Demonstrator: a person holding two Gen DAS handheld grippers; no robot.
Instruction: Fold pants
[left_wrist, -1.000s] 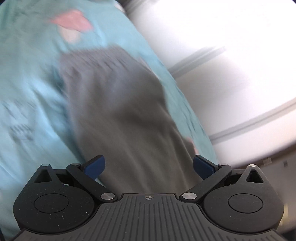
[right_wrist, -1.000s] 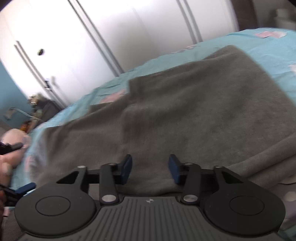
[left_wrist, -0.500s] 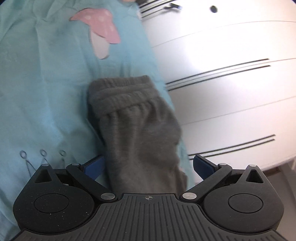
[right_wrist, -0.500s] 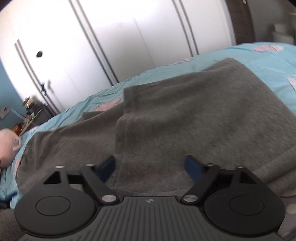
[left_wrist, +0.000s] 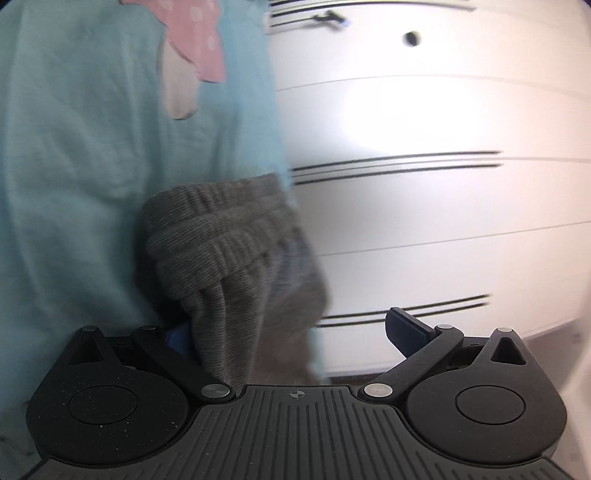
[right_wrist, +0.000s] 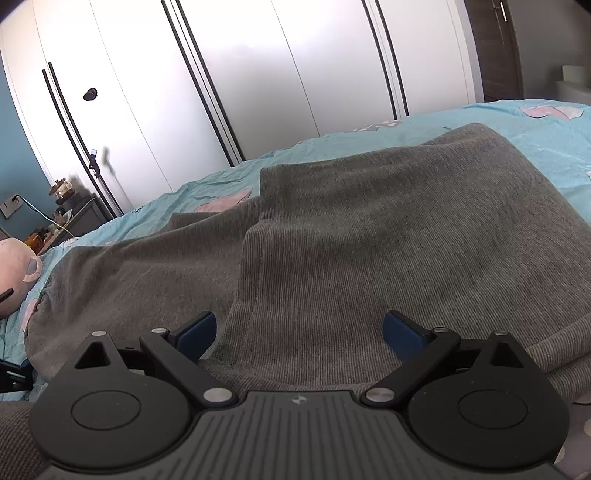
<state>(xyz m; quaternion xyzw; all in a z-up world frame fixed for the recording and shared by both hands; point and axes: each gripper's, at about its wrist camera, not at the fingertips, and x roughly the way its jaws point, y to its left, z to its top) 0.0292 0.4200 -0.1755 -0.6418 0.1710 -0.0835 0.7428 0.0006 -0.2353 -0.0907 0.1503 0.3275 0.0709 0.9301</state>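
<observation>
The grey pants (right_wrist: 369, 236) lie spread on a turquoise bedsheet (right_wrist: 546, 140), one layer folded over another. My right gripper (right_wrist: 299, 332) is open, its jaws wide, low over the near edge of the pants. In the left wrist view the ribbed elastic end of the pants (left_wrist: 221, 236) lies at the bed's edge. My left gripper (left_wrist: 288, 332) is open; the fabric lies between the jaws against the left blue pad (left_wrist: 179, 338), and the right pad (left_wrist: 402, 328) stands clear of it.
White wardrobe doors (right_wrist: 258, 74) stand beyond the bed, also in the left wrist view (left_wrist: 424, 203). A pink plush toy (right_wrist: 14, 266) lies at the far left, a dark bedside cabinet (right_wrist: 74, 218) with small items behind it. The sheet has pink mushroom prints (left_wrist: 192, 37).
My left gripper has moved up close to the ribbed end of the pants, which now lies between its open jaws. My right gripper's jaws have opened wide.
</observation>
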